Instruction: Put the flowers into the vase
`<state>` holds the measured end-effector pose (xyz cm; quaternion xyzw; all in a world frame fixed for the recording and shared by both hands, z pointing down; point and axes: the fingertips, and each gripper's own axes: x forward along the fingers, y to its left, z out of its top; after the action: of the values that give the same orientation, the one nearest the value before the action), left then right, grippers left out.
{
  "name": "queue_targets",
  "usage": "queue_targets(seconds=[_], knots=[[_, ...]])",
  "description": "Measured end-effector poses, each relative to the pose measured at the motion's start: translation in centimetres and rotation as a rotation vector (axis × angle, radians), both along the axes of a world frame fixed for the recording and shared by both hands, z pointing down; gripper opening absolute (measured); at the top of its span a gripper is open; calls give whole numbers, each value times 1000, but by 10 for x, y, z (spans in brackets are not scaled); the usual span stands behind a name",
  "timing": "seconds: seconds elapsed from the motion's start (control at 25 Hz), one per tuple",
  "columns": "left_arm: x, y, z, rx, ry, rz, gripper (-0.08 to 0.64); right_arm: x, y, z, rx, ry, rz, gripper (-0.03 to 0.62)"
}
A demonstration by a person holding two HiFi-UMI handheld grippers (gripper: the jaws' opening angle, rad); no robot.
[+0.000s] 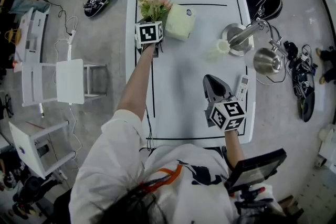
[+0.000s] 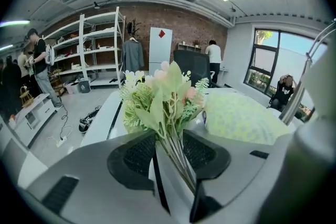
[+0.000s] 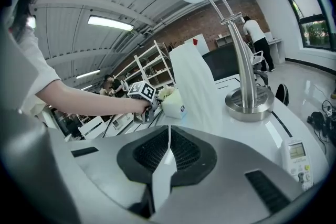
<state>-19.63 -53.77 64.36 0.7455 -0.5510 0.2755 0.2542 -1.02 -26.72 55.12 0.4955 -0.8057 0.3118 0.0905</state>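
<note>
I have the flowers (image 2: 163,97), a plastic-looking bunch of pale pink blooms and green fronds. Their thin stems are pinched between the ribbed black pads of my left gripper (image 2: 168,140), at the far left of the smooth white table (image 1: 178,92). A pebbly, pale yellow-green soft pack (image 2: 241,118) lies just beside them. The tall matte white vase (image 3: 195,86) stands well apart, near the lamp's round brushed-metal base (image 3: 251,102). My right gripper (image 3: 169,136) is closed and empty.

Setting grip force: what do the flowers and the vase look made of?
Flowers: likely artificial, plastic or fabric; matte leaves, thin stiff stems of even colour. Vase: smooth plain white with a soft sheen, perhaps ceramic or plastic; the look leaves it open.
</note>
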Motion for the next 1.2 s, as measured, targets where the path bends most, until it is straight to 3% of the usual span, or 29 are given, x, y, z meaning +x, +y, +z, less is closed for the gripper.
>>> queue_targets(seconds=[0.16,0.32,0.4,0.6,0.8,0.92,1.2], knots=[[-6,-4,15,-61,-40,-33,138,5,3,7,-16,8,11,14],[-11,-4,9,-54,32,-68,81,13,7,7,-25,14,27,14],[-16,-1,3,-43,68,-79,58,16,9,6,-26,16,31,14],[-21,12,-11,11,64,-17,44,20,6,6,-17,20,26,14],[-20,34,-35,72,152,-22,43,23,1,-2,19,14,18,17],[-18,50,-59,122,225,-30,43,24,1,-7,35,38,-18,130],[17,85,-131,278,362,45,43,37,-5,-11,90,135,-67,191]])
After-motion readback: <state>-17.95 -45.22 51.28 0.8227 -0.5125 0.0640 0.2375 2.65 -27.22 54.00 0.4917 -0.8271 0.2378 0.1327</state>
